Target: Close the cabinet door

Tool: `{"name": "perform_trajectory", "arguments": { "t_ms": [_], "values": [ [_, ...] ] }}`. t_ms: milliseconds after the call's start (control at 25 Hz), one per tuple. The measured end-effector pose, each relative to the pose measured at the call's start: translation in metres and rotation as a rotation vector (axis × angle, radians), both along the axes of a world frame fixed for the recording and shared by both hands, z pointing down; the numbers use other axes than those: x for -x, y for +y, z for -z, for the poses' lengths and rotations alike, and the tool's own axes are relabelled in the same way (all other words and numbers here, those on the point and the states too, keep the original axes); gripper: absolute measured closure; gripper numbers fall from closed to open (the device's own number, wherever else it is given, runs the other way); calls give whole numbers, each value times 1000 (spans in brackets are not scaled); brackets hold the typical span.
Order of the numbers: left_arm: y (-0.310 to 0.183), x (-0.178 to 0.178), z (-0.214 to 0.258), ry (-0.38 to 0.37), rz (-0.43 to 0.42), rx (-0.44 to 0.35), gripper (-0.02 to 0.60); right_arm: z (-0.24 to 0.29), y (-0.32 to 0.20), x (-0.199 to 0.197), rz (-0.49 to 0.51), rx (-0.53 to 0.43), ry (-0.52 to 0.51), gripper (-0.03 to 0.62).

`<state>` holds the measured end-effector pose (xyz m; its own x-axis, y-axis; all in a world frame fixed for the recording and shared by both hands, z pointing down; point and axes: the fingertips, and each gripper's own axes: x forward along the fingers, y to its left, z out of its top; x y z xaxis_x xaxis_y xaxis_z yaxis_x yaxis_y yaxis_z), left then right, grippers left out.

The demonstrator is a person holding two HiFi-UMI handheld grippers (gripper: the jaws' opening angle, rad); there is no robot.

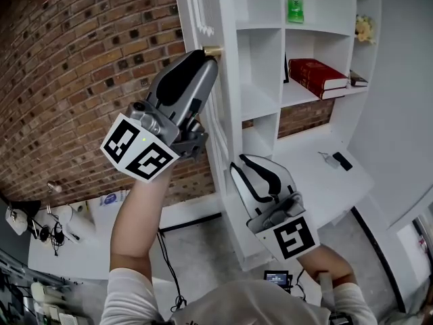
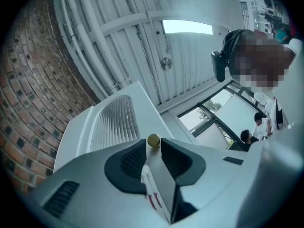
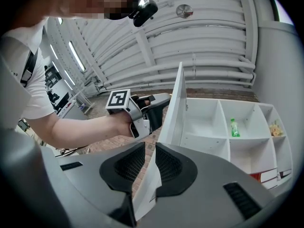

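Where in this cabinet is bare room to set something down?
The compartment left of the red book is bare, and the desk left of the black device. The book's shelf is crowded. The left gripper and right gripper clamp the cabinet door.

cabinet door (image 1: 203, 5): top cut off | bottle (image 1: 295, 2): top cut off | shelf item (image 1: 365, 27): unclear
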<state>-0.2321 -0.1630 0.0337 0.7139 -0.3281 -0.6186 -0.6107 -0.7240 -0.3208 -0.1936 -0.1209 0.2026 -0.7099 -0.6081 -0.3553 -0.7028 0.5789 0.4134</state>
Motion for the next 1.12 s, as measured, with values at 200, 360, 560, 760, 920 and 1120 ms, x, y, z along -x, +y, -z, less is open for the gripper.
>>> {"name": "perform_trajectory", "arguments": {
  "t_ms": [200,360,560,760,920,1120],
  "values": [
    [4,-9,10,-28,-15,-19,491,3,-1,1,-5,-10,3,526],
    [1,-11,12,-35,-31,-9,491,1,-4,-1,-13,-3,5,526],
    [0,-13,13,-30,-45,2,494,2,-5,-3,-41,-8,2,526],
    [-2,-18,13,-29,-54,24,497,1,-8,-9,-95,0,-16,526],
    [-3,-24,13,-30,-53,37,499,-1,-12,-17,-145,4,-26,526],
    [-5,-35,14,-30,-44,48,500,0,-17,-30,-177,-7,-37,527]
  ]
}}
